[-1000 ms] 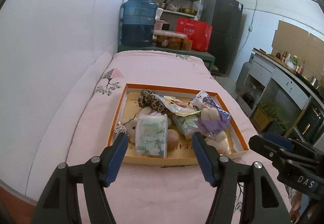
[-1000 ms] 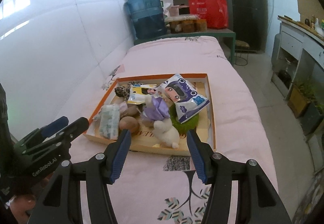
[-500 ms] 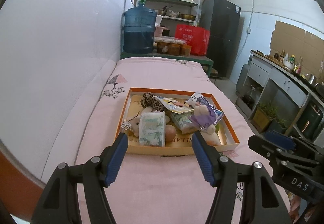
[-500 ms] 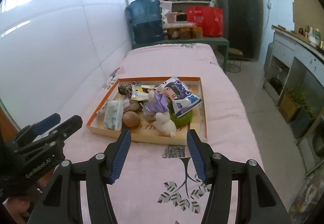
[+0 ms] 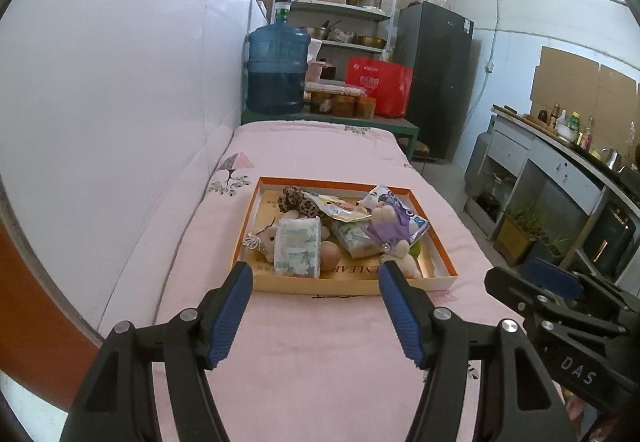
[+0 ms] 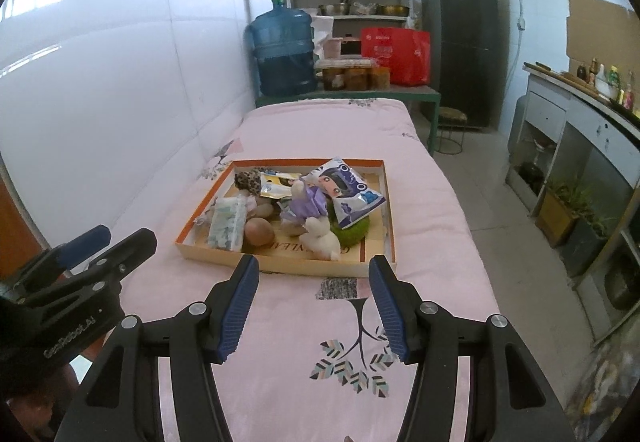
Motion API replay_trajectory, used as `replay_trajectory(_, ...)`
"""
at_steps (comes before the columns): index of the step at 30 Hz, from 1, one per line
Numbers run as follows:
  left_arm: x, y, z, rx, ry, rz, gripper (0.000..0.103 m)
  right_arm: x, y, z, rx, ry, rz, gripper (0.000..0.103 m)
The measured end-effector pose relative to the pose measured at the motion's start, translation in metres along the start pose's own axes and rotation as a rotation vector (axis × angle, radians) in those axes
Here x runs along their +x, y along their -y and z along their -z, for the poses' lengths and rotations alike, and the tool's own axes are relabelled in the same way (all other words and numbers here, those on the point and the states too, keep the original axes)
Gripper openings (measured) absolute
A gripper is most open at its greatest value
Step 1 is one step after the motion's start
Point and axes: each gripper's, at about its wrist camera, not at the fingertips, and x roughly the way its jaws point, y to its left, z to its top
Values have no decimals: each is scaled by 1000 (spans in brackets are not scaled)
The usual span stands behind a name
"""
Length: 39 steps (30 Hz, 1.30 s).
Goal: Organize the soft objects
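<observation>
Both grippers farther back from tray [image 5: 438,256]; jaws apart, empty.

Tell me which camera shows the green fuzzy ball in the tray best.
The right wrist view: the green fuzzy ball shows under the purple snack bag. In the left wrist view only a green sliver peeks out behind the white plush.

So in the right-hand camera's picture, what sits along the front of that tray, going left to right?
Tissue pack → brown egg-shaped ball → white plush toy → green ball.
</observation>
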Motion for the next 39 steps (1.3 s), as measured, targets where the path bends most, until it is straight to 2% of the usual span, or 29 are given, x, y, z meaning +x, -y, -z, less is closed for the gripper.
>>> replay_trajectory(21,-42,7,13,6,54,16,65,-40,-12,15,-22,66,19,59)
replay_trajectory(30,-72,19,14,9,104,-12,65,-61,-16,16,-31,105,17,59)
replay_trajectory(35,-87,31,18,40,146,-87,65,-67,-17,17,-33,112,19,59)
replay_trajectory(39,-90,33,19,33,134,-57,65,-70,-15,19,-20,112,26,59)
